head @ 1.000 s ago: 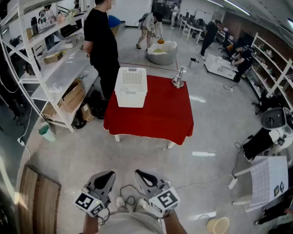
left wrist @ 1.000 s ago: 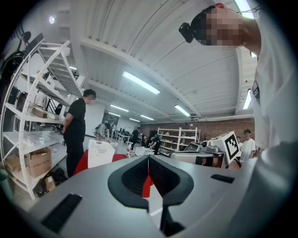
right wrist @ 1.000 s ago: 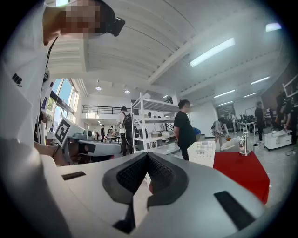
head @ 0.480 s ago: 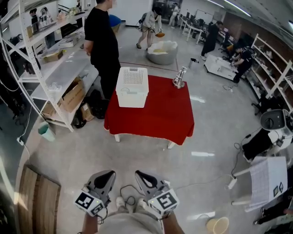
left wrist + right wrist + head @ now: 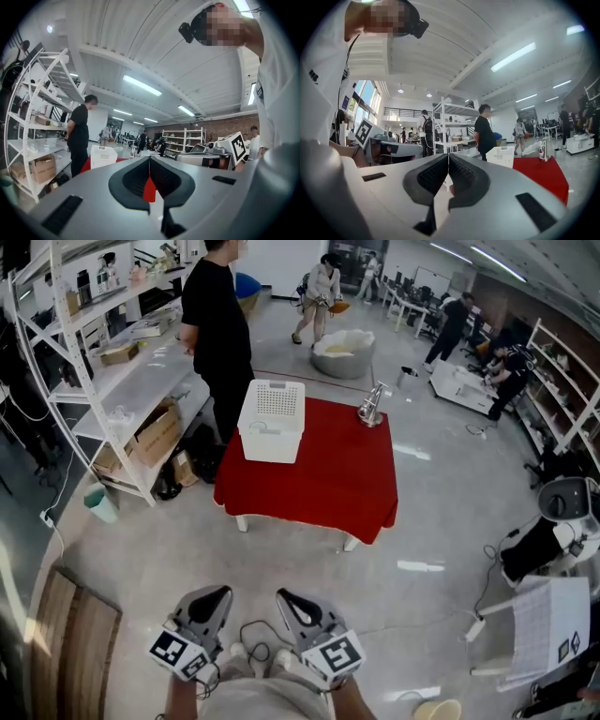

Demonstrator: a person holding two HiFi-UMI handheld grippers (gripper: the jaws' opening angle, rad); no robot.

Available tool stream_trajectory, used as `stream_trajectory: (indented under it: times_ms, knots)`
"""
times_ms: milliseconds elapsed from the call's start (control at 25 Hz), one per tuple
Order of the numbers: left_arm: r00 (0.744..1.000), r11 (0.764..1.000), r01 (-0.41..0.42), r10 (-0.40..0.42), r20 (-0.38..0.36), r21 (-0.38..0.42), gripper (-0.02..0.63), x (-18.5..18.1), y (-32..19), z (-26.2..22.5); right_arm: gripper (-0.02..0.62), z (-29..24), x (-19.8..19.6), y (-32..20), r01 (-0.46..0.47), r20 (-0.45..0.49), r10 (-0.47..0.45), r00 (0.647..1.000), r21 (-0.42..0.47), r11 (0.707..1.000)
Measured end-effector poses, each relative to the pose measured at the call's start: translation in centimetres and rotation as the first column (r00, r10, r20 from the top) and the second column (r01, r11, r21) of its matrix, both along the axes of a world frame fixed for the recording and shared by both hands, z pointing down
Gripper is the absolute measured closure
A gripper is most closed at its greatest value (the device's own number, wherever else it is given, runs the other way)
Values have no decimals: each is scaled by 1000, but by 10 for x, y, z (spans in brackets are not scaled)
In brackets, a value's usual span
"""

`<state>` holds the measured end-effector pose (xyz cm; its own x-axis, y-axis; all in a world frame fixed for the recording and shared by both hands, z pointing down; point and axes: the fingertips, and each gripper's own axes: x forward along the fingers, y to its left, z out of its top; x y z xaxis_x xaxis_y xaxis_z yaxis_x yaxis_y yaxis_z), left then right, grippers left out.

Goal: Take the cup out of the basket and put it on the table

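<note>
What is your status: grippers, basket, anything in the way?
Left gripper and right gripper both shut, empty. White basket on red-clothed table, well ahead; cup not visible. Person in black stands by the table, behind the basket.

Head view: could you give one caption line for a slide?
Left gripper and right gripper, jaws shut, face a red-clothed table bearing a white basket.
</note>
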<state>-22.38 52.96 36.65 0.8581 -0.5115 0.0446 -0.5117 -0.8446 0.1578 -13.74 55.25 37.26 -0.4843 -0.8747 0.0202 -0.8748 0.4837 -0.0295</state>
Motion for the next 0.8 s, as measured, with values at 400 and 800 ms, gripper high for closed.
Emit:
stream_trajectory:
  times_ms: [400, 800]
  knots:
    - [999, 999, 42, -42, 23, -4, 595, 10, -15, 6, 586, 2, 26, -15, 8, 33, -8, 999, -7, 1000]
    - [1000, 1000, -5, 5, 4, -6, 595, 18, -88, 10, 586, 2, 22, -92, -14, 15, 14, 1000, -1, 1000]
